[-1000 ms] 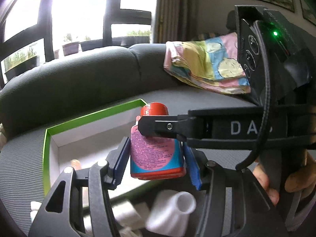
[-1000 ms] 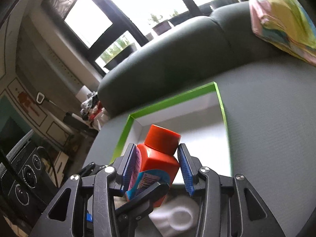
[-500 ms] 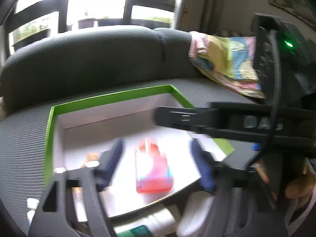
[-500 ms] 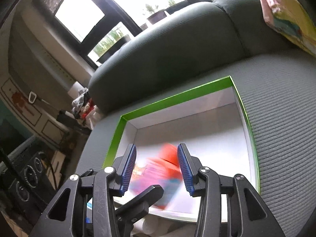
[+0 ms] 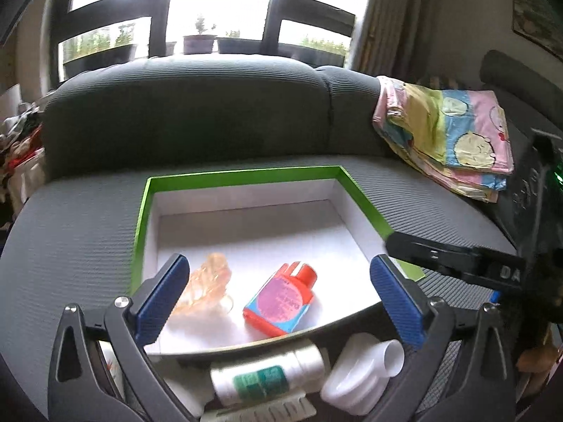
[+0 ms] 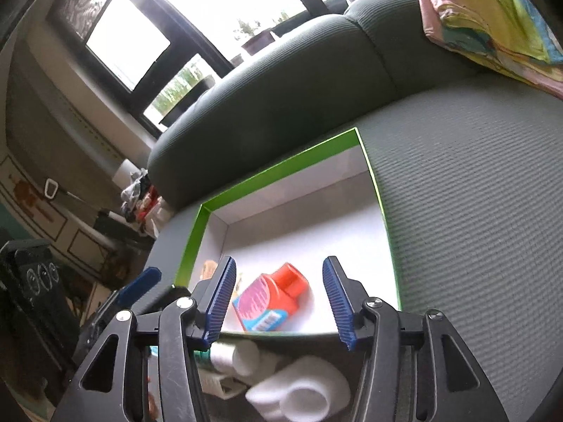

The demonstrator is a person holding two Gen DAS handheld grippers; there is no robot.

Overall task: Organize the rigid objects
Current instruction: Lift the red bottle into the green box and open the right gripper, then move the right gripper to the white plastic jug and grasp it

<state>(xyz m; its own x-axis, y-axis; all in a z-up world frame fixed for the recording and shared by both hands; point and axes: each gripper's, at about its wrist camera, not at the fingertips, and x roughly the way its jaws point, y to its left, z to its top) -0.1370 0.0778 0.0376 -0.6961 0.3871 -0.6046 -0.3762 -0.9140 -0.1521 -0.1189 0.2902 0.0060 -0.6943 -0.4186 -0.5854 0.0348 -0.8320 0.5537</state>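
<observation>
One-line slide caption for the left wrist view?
Open left gripper above green-rimmed white box holding a red-capped orange bottle lying beside a translucent peach hair clip.

Red bottle [image 5: 279, 304] in green-rimmed box [image 5: 242, 176]

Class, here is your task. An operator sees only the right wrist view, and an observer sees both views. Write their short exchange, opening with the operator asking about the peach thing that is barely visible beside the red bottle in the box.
Operator: What is that peach thing, mostly hidden from me, beside the red bottle?
Observer: The left wrist view shows it whole. It is a translucent peach object lying in the green-edged box, left of the bottle and not touching it.
Operator: And the white cylinder in front of the box?
Observer: It is a white bottle on its side with a green label, outside the near wall.
Operator: Is the left tool holding anything?
Observer: No. The left tool is empty, its jaws wide open.
</observation>
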